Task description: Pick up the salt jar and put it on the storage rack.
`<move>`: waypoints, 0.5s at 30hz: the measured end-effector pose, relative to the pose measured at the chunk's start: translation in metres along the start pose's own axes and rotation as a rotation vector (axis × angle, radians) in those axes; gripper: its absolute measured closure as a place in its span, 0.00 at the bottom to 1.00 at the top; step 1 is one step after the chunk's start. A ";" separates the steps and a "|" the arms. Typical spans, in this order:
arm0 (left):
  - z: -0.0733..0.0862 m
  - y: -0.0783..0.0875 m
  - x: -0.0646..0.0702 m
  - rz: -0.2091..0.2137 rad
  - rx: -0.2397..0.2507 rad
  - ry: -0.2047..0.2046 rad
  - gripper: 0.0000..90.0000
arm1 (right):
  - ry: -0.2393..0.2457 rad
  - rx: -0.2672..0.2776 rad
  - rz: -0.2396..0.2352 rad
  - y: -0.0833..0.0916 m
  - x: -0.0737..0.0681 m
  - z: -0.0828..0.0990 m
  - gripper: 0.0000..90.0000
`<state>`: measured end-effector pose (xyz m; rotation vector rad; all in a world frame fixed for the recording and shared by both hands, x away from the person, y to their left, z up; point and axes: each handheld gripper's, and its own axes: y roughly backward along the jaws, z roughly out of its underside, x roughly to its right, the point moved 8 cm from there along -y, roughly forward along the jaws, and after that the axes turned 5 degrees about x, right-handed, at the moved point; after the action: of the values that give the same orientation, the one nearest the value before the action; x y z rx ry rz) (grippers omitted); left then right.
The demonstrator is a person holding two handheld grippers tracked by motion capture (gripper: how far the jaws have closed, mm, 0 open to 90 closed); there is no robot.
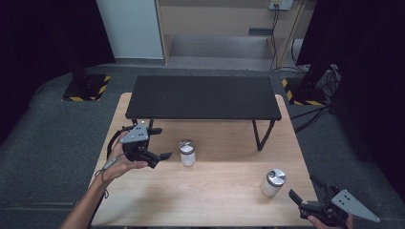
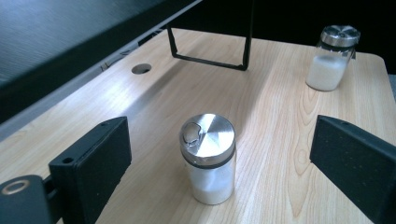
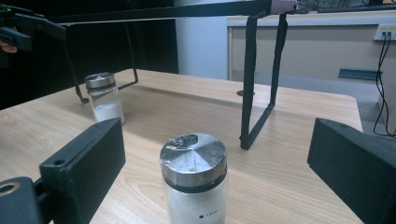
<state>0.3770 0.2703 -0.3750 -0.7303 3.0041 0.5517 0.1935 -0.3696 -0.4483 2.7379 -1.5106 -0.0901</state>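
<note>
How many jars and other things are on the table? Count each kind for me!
Glass jars with silver lids: 2, the left jar and the right jar
Black shelf stands: 1, the black stand
Total: 3

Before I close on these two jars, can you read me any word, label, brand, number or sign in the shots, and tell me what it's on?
No text here can be read.
Right-hand jar: a small dark mark and a short pale print low on the glass, too small and blurred to read.
Left-hand jar: no label visible.
Floor plates: yellow-black hazard stripes, no words.
Wall socket: no legible marking.
</note>
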 end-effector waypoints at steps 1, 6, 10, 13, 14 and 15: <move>0.001 -0.002 0.000 0.005 -0.001 0.002 0.05 | -0.001 -0.001 0.001 0.000 0.000 0.000 0.05; 0.004 -0.011 -0.002 0.010 -0.017 0.009 0.07 | -0.002 0.002 0.001 0.000 0.001 0.000 0.05; 0.007 -0.019 -0.005 0.015 -0.026 0.027 0.07 | -0.002 0.000 -0.003 0.000 0.001 0.001 0.05; 0.009 -0.024 -0.006 0.022 -0.038 0.034 0.06 | -0.002 0.001 -0.002 0.000 0.001 0.001 0.05; 0.010 -0.026 -0.006 0.021 -0.042 0.036 0.06 | -0.002 0.002 -0.001 0.000 0.001 0.001 0.05; 0.010 -0.028 -0.006 0.019 -0.049 0.033 0.06 | -0.003 0.002 -0.001 0.000 0.001 0.001 0.05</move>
<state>0.3942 0.2529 -0.3937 -0.7219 3.0413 0.6216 0.1939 -0.3708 -0.4491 2.7411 -1.5114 -0.0933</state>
